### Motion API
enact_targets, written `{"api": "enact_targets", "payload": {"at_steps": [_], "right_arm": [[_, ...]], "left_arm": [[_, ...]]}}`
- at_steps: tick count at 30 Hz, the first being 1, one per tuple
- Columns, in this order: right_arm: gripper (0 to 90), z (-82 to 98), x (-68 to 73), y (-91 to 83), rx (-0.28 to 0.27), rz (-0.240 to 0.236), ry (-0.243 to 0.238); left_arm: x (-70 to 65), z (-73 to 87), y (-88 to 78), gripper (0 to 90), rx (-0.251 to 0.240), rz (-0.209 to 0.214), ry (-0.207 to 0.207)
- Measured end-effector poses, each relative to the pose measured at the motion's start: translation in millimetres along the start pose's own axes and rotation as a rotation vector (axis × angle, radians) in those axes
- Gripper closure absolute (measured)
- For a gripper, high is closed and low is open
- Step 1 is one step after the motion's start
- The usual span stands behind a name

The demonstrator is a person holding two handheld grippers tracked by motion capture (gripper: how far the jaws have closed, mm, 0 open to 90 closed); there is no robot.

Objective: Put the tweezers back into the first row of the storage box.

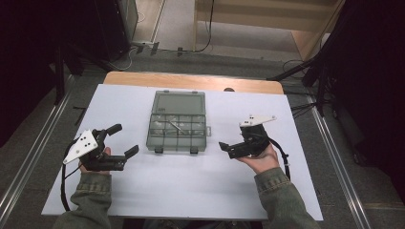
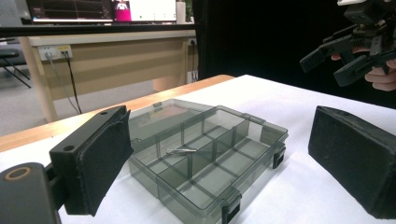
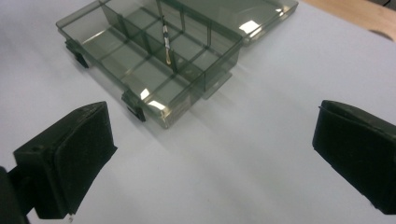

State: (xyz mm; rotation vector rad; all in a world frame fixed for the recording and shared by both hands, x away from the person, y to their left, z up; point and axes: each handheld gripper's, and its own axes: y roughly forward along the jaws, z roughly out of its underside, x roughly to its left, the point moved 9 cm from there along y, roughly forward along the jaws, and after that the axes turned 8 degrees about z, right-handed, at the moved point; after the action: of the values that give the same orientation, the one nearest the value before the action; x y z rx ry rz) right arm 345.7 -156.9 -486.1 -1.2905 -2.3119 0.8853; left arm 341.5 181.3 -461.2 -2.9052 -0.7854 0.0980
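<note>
A smoky, translucent plastic organizer box (image 1: 177, 122) is seen from the high view at the middle of the white table (image 1: 143, 191), its lid folded back toward the far edge and its tray divided into small rectangular compartments. A thin metal bit (image 1: 175, 125) is laid across the dividers near the tray's centre; its shiny, slender shaft is made out more clearly in the left gripper view (image 2: 181, 151) and the right gripper view (image 3: 166, 39), where the black latches on the box's front wall are also shown. The desk and monitors beyond the table are given by the left gripper view alone. The left gripper (image 1: 119, 140) is held just left of the box, its jaws spread wide and nothing between them — the flat black pads (image 2: 105, 161), foam-like in texture, are seen apart from the box. The right gripper (image 1: 228, 148) is held to the right of the box, likewise wide open and empty, with its blocky pads (image 3: 74, 154) above bare table.
</note>
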Motion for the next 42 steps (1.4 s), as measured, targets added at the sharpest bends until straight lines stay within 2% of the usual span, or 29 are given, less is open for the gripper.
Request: {"api": "enact_targets", "payload": {"at_steps": [1,3,4,5,6,9,10,15,17,19,26,29,31,39,42], "right_arm": [[0.0,1.7,-0.5,-0.6,-0.018,-0.002,0.01],[0.0,4.5,-1.5,-0.9,-0.02,0.0,0.019],[0.0,11.9,-2.7,-1.2,0.0,0.001,0.027],[0.0,11.9,-2.7,-1.2,0.0,0.001,0.027],[0.0,18.2,-4.0,-2.0,-0.022,0.009,0.036],[0.0,26.1,-4.9,-2.1,-0.007,0.012,0.039],[0.0,33.0,-6.9,-3.2,-0.021,0.022,0.05],[0.0,45.2,-12.0,-5.9,-0.033,0.033,0.075],[0.0,51.8,-15.3,-9.2,-0.062,0.034,0.095],[0.0,54.8,-16.7,-10.3,-0.061,0.037,0.103],[0.0,72.4,-24.7,-21.9,-0.123,0.065,0.136],[0.0,78.5,-26.6,-23.8,-0.116,0.067,0.142],[0.0,83.6,-28.2,-28.2,-0.16,0.08,0.14],[0.0,96.0,-28.7,-36.2,-0.208,0.106,0.132],[0.0,95.7,-28.4,-39.9,-0.25,0.108,0.136]], "left_arm": [[-0.2,0.3,0.5,5.8,0.001,0.001,-0.001],[0.0,0.4,0.8,5.7,0.002,0.001,-0.001],[0.2,0.4,0.6,5.8,0.002,0.0,0.0],[0.4,0.4,0.3,5.8,0.002,-0.001,-0.001],[0.5,0.2,-0.1,5.8,0.0,-0.002,-0.001],[0.4,0.4,0.0,5.8,0.002,-0.002,-0.001],[-0.1,0.4,0.3,5.8,0.002,-0.001,-0.001],[-0.4,0.5,0.2,5.8,0.002,-0.002,-0.002],[-0.6,0.5,0.1,5.7,0.003,-0.001,0.0],[-0.6,0.8,-0.1,5.7,0.006,-0.001,0.0],[-1.3,1.0,-1.2,5.8,0.01,0.0,0.001],[-1.7,1.0,-1.4,5.8,0.012,0.0,0.001],[-1.5,1.0,-1.6,5.8,0.012,-0.001,0.002],[-1.7,0.9,-1.5,5.8,0.011,0.0,0.001],[-1.7,0.7,-1.7,5.8,0.01,-0.001,0.002]]}}
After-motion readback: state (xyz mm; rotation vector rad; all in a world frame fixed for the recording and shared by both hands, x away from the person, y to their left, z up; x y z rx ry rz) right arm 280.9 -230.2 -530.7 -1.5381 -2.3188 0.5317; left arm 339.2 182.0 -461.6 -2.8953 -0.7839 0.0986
